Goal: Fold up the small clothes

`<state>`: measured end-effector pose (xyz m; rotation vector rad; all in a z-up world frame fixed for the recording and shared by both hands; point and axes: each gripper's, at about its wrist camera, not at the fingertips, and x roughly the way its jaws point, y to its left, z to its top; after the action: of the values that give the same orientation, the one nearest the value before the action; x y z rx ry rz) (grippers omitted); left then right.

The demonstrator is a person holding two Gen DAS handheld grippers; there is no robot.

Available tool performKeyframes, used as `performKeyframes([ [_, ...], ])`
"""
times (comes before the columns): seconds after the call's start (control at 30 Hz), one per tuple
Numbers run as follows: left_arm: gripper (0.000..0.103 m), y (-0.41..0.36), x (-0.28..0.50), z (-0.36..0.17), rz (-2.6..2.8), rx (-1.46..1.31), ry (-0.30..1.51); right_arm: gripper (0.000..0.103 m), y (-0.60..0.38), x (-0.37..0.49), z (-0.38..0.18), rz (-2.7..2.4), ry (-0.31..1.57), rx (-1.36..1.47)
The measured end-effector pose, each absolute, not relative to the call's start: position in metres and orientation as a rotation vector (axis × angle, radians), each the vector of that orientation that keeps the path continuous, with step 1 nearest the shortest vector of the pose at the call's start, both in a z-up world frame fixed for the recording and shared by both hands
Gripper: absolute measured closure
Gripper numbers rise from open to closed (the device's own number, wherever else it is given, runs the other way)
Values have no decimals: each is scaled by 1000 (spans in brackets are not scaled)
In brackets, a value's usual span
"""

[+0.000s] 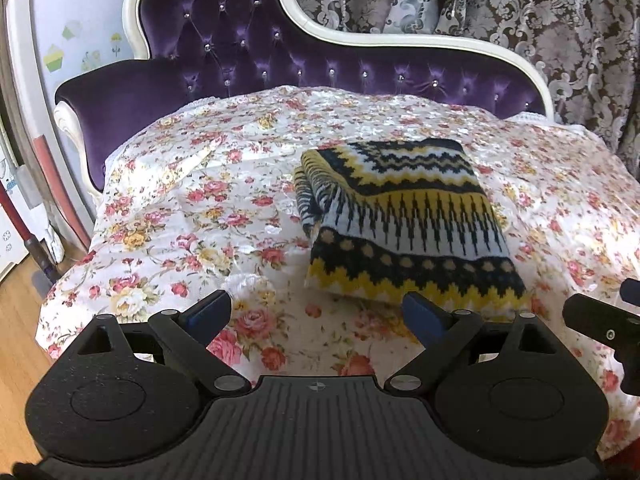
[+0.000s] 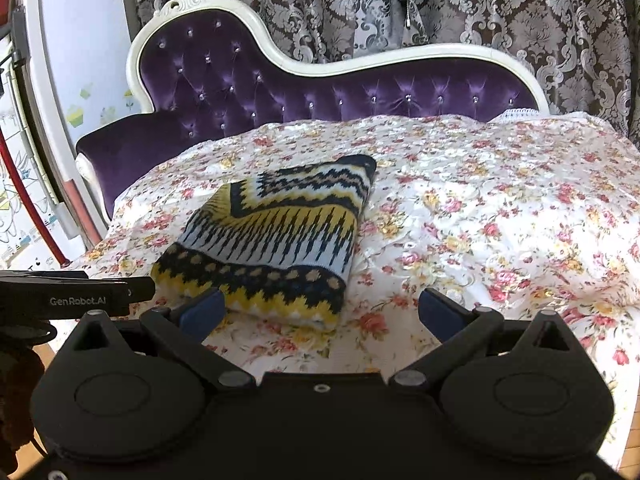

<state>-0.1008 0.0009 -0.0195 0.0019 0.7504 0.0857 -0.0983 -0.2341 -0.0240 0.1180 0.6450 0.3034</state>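
A knitted garment (image 1: 404, 220) with yellow, navy and pale blue zigzag bands lies folded into a thick rectangle on the floral sheet (image 1: 192, 216). It also shows in the right wrist view (image 2: 276, 236). My left gripper (image 1: 318, 312) is open and empty, just in front of the garment's near edge. My right gripper (image 2: 320, 310) is open and empty, its left finger (image 2: 202, 312) close to the garment's near left corner. The right gripper's body shows at the right edge of the left wrist view (image 1: 608, 328).
The floral sheet (image 2: 500, 232) covers a purple tufted chaise with a white frame (image 1: 248, 52). Patterned curtains (image 2: 480, 4) hang behind it. A white wall panel (image 1: 48, 56) and wooden floor (image 1: 20, 328) lie to the left.
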Motion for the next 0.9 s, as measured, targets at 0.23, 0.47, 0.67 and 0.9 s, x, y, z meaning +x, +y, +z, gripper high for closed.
performKeyframes([
  [0.23,10,2,-101,-25,78,5,780,1,-232,-96,-26,308,666,118],
  [0.47,10,4,-100,-29,81,-3,807,1,-231,-92,-30,302,703,123],
  [0.67,10,2,-98,-31,78,-4,821,1,-230,-90,-32,308,718,127],
  [0.9,10,0,-96,-32,72,-1,828,1,-229,-87,-35,311,732,136],
])
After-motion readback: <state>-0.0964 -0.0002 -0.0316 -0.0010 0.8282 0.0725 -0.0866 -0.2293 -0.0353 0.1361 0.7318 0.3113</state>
